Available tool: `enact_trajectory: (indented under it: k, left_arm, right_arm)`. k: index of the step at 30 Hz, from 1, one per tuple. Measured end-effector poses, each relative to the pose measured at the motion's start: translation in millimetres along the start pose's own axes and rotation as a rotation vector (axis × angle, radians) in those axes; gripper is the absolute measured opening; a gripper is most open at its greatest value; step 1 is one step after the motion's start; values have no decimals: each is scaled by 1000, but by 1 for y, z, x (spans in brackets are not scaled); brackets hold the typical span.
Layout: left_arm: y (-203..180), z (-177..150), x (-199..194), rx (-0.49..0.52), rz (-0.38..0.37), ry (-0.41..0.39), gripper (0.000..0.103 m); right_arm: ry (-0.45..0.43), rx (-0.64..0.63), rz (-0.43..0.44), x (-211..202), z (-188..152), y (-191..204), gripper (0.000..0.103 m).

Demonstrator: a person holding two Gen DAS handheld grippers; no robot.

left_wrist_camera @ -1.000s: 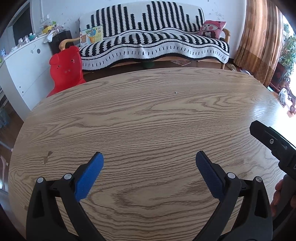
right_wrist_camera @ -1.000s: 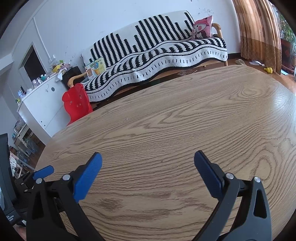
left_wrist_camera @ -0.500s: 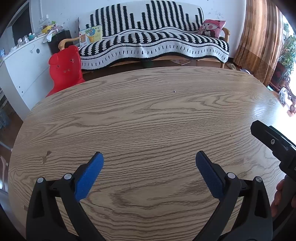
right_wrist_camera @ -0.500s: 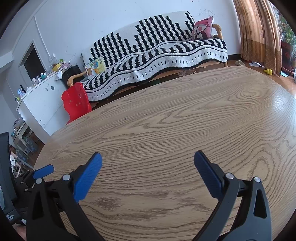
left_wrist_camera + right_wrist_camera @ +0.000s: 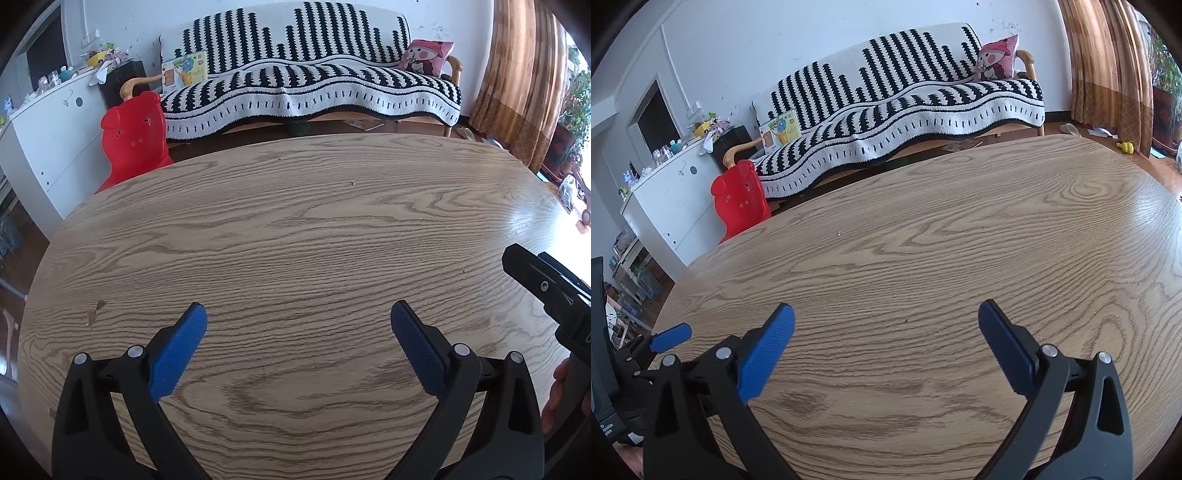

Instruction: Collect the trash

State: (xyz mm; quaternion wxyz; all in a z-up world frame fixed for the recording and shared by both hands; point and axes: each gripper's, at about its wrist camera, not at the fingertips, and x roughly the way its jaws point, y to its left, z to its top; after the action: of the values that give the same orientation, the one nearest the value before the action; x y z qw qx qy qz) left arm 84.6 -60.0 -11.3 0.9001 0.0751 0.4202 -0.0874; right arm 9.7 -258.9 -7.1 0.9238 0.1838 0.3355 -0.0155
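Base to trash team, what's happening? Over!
Both hand-held grippers open, left and right, empty. No trash visible on table. Nothing blocking.

No legible text; print on box (image 5: 184,72) unreadable.

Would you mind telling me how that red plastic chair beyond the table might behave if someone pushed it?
The red plastic chair looks like thin moulded plastic, so it is probably light and would slide easily on the smooth floor. Its tall back suggests a high push might tip it. Its base is hidden behind the table, so stability is uncertain.
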Motion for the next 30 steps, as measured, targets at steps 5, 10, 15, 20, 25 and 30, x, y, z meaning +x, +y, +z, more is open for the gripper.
enact_trajectory:
  k: [5, 10, 15, 20, 25, 30]
  left_arm:
    - [0, -1, -1, 5, 6, -3, 97]
    - [-1, 0, -2, 8, 8, -5, 97]
    - [-1, 1, -2, 5, 9, -8, 97]
    - [-1, 2, -5, 12, 63, -27, 97]
    - [0, 3, -10, 2, 101, -50, 97]
    - [-4, 1, -2, 24, 33, -19, 97]
  right_arm:
    - [1, -2, -1, 0, 0, 1, 96]
    - [2, -1, 1, 0, 0, -1, 96]
    - [1, -1, -1, 0, 0, 0, 96]
    - [1, -2, 0, 0, 0, 1, 96]
    - [7, 1, 5, 1, -1, -4, 96]
    - [11, 2, 10, 0, -1, -5, 96]
